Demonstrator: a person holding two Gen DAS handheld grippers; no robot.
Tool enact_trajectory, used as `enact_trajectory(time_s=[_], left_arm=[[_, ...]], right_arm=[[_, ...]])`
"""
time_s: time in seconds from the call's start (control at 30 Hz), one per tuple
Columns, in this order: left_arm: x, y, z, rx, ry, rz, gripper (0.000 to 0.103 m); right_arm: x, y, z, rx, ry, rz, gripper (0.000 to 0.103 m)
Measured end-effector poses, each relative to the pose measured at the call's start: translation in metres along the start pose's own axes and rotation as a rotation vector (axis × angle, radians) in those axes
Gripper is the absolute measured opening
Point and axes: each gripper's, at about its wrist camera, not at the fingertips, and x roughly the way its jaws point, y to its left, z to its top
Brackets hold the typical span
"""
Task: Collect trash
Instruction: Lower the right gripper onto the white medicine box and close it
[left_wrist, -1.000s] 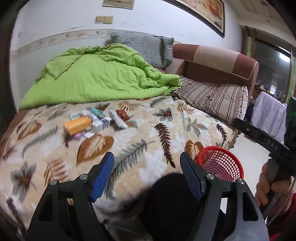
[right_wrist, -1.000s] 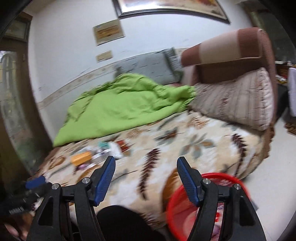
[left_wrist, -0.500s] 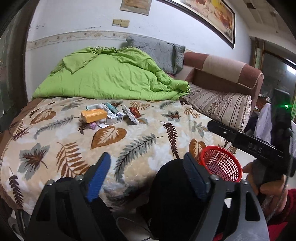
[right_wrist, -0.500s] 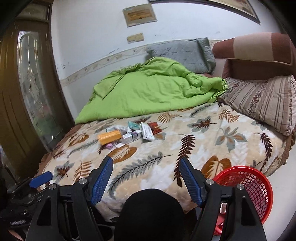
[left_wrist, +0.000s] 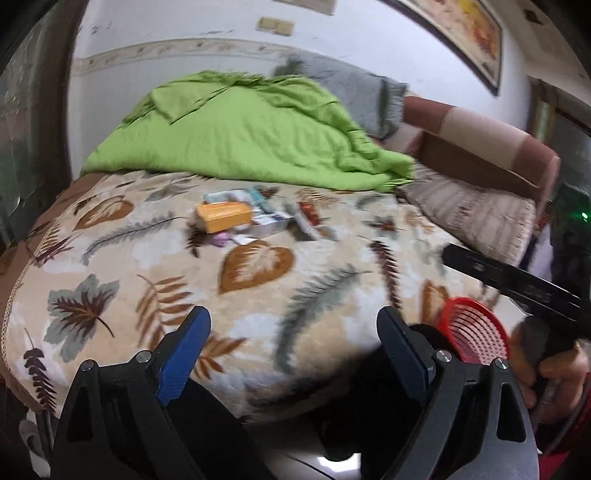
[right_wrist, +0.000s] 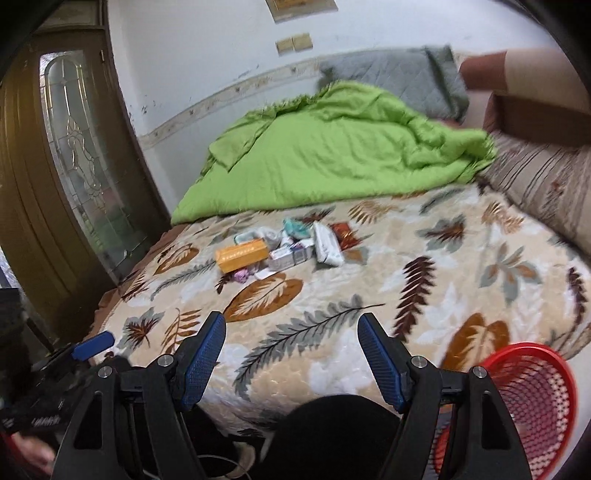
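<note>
A heap of trash lies mid-bed on the leaf-print blanket (right_wrist: 424, 302): an orange box (right_wrist: 242, 254), small white cartons (right_wrist: 290, 255), a white packet (right_wrist: 327, 248) and a red wrapper (right_wrist: 344, 232). The left wrist view shows the same orange box (left_wrist: 224, 216) and cartons (left_wrist: 271, 223). My left gripper (left_wrist: 293, 349) hovers before the bed's near edge, its jaws opening, nothing between them. My right gripper (right_wrist: 291, 352) stands open and empty, well short of the heap. A red mesh basket (right_wrist: 532, 402) sits on the floor at the bed's right corner, also seen as the red basket (left_wrist: 474, 334).
A crumpled green quilt (right_wrist: 332, 155) and a grey pillow (right_wrist: 399, 81) cover the far half of the bed. A striped cushion (right_wrist: 546, 188) and brown headboard lie right. A wooden glass-paned door (right_wrist: 74, 147) stands left. A hand (left_wrist: 554, 373) holds the other gripper's handle.
Both views have swung left and lower toward the bed, so the trash heap now sits more central. The left jaws have spread wider. The right jaws look much the same.
</note>
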Motion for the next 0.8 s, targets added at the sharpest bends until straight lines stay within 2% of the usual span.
enact_trajectory(time_s=[0.07,0.2,0.37,0.57,0.8], left_arm=[[0.018,0.017,0.01,-0.008,0.048,0.007,0.091],[0.05,0.05,0.036,-0.025,0.091,0.021,0.091],[0.098,0.085,0.075,-0.017,0.134,0.012,0.091],[0.154,0.101,0.114,0.071,0.176,-0.007,0.091],[0.205,0.116,0.14,0.12,0.223,-0.045,0.091]], right_arm=[[0.02,-0.007,0.007,0.024,0.048,0.043,0.078],[0.067,-0.026,0.029,0.105,0.13,0.103,0.078],[0.132,-0.051,0.06,0.183,0.205,0.127,0.078],[0.219,-0.082,0.092,0.229,0.273,0.118,0.078],[0.303,-0.103,0.11,0.253,0.336,0.143,0.078]])
